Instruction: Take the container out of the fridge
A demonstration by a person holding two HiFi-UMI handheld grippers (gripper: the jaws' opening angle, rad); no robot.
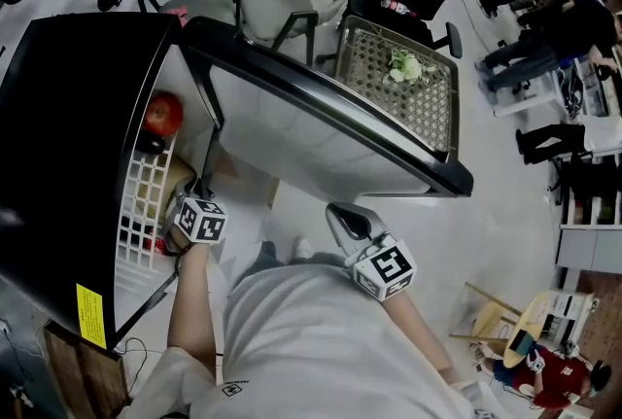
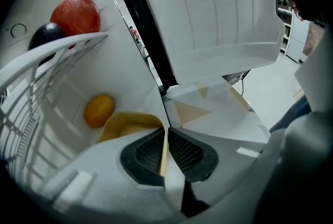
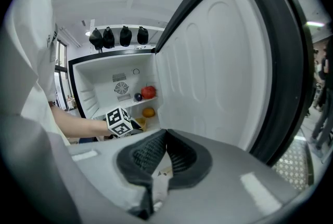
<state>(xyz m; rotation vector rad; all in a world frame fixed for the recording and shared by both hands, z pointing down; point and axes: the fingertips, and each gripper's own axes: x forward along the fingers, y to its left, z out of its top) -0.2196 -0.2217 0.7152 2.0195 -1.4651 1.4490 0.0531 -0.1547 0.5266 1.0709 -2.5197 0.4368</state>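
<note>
The left gripper (image 2: 165, 134) pinched the thin rim of the pale yellow open-topped container (image 2: 125, 125), low inside the white fridge (image 2: 122, 62) beside a round orange fruit (image 2: 99, 109), seemingly ready for lifting out. The right gripper (image 3: 165, 137), clenched on nothing, waited outside, keeping clear.

Person: white short-sleeved T-shirt (image 1: 321, 339) with a small black logo (image 1: 233, 389). Left claw (image 2: 166, 133) and right claw (image 3: 165, 134): light grey moulded shells with black ribbed pads (image 3: 146, 153). Each carries a white cube (image 1: 386, 266) printed with black square markers.
</note>
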